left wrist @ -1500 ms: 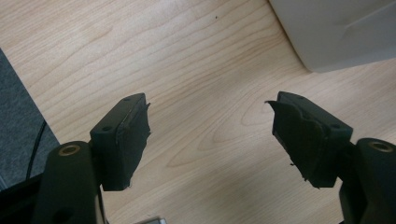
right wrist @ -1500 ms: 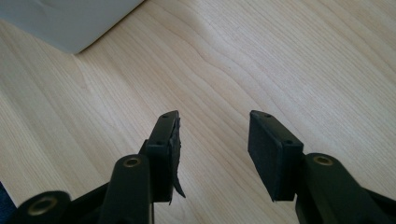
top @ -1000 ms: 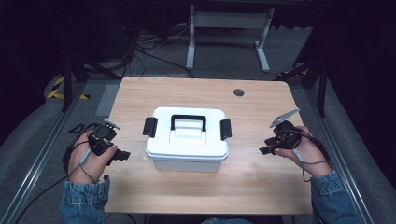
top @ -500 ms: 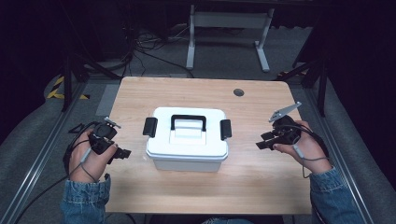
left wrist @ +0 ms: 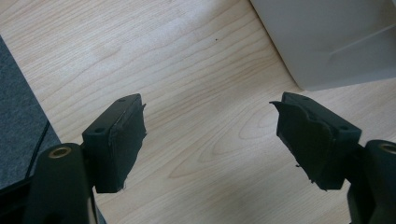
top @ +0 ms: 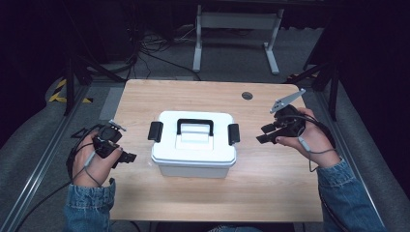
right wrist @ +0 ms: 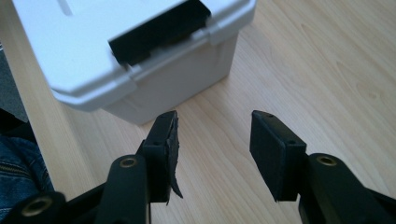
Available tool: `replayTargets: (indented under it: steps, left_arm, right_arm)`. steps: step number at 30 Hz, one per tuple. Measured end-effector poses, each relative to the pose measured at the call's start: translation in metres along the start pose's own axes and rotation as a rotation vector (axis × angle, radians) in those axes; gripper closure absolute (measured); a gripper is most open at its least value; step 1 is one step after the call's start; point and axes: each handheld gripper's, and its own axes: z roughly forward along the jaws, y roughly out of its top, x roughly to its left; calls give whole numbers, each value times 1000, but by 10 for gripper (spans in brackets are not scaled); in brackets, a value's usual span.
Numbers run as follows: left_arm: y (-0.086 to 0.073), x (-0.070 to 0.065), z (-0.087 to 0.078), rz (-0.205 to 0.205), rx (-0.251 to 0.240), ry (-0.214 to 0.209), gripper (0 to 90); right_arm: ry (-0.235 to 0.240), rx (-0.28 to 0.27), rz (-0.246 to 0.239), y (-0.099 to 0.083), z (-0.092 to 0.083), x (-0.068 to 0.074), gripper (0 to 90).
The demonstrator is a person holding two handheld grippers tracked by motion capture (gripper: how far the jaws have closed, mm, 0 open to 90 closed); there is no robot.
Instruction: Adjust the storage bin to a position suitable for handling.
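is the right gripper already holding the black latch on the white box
No, the right gripper has its jaws open over bare table, short of the white box and its black latch.

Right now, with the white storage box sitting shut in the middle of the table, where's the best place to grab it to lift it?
Probably the black carry handle on the lid of the white storage box, taken from straight above. It arches across the lid's middle, so the box should hang level. Both side latches look closed. Both the right gripper and the left gripper are open and empty.
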Motion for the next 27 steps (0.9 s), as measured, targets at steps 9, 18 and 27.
replayTargets:
  steps: [9, 18, 27]
  left_arm:
    - [3, 0, 1, 11, 0, -1, 241]
    - [7, 0, 4, 16, 3, -9, 239]
    - [7, 1, 5, 13, 2, -12, 236]
  right_arm:
    - [49, -48, -67, 39, 2, 13, 524]
    - [92, -44, -121, 74, 19, 25, 523]
    - [122, -4, -157, 107, 52, 31, 518]
